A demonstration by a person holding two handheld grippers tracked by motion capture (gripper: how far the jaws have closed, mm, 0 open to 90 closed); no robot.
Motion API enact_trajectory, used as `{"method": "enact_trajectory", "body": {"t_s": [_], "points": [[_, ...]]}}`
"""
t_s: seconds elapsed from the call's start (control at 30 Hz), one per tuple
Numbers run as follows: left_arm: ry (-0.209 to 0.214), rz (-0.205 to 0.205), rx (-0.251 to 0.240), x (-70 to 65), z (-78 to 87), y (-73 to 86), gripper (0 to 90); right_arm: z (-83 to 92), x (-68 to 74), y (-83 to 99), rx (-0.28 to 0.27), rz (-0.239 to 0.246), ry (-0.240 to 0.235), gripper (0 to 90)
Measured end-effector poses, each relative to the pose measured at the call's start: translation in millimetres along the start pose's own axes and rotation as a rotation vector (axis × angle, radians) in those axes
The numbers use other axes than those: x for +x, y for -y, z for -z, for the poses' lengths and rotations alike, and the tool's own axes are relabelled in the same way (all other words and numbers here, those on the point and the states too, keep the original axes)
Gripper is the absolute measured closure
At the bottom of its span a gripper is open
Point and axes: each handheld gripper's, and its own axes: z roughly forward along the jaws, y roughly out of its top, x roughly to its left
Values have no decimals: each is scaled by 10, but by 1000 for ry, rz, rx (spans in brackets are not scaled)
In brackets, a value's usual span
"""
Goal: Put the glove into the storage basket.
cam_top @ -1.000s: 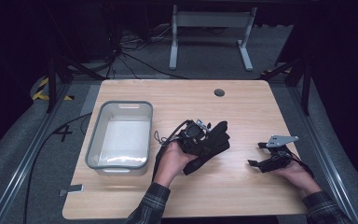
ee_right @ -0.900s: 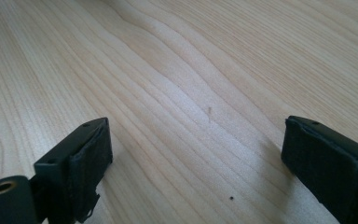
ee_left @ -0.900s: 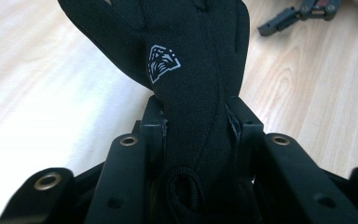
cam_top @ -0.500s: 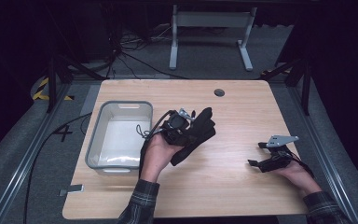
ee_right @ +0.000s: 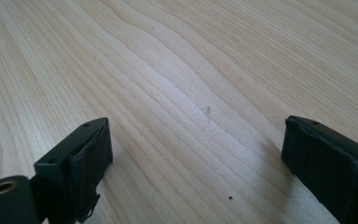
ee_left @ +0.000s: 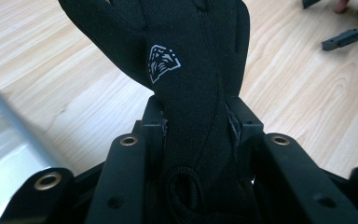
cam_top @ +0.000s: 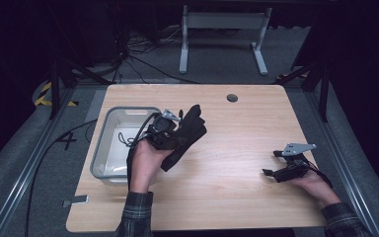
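The left gripper clamps a black glove beside the tub near the table's left edge; the right gripper rests by the right edge, jaws apart.

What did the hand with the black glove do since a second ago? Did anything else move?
The left gripper, its jaws shut on the black fabric glove, carried the glove up and leftward, from the middle of the light wooden table to the edge of the clear plastic bin. Nothing was let go or newly grasped. The right gripper stayed resting on the table at the right, jaws open, and the bin stayed put.
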Motion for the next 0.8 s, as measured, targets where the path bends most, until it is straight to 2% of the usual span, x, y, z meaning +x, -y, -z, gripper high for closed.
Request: {"method": "enact_trajectory", "body": {"t_s": [0.1, 0.13, 0.8], "points": [[-15, 8, 2, 43, 42, 29, 662, 0, 0, 0, 0, 0, 0, 93], [-28, 26, -2, 91, 83, 66, 662, 0, 0, 0, 0, 0, 0, 93], [-182, 175, -30, 561, 482, 511, 662, 0, 0, 0, 0, 0, 0, 93]]}}
